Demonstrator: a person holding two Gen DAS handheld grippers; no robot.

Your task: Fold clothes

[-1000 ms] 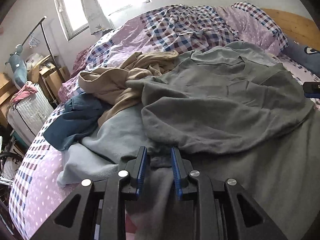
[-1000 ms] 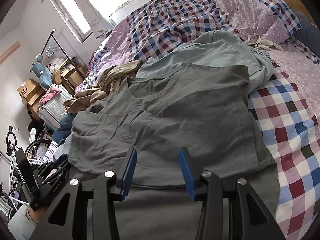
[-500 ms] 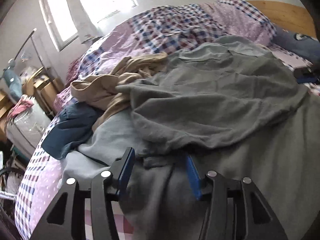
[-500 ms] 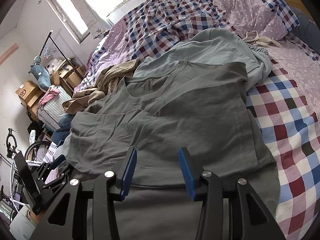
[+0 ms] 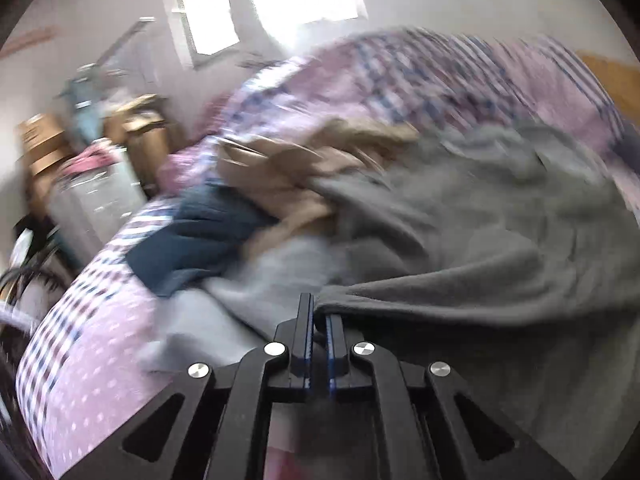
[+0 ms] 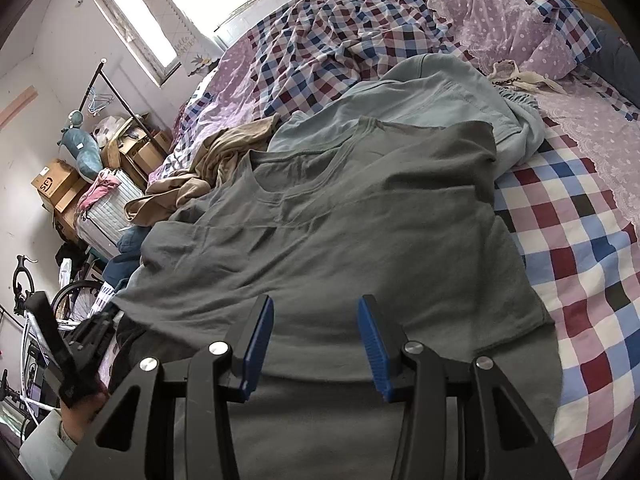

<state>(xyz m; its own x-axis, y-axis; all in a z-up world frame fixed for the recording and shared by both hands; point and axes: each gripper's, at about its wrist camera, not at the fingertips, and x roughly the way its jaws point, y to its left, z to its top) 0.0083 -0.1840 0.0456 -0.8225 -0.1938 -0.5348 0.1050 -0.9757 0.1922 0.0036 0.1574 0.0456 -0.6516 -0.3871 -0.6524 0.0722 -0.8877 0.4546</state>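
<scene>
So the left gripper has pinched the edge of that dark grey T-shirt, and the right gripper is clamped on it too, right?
Not quite. The left gripper has just closed and does pinch the edge of the dark grey T-shirt, but the right gripper is not clamped on it. The right wrist view shows its jaws standing open above the shirt, with nothing pressed between them.

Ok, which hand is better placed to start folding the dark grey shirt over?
Left. Its claw has just closed on the shirt at its edge, so it can likely pull the fold. The right claw hangs open above the shirt, gripping nothing.
</scene>
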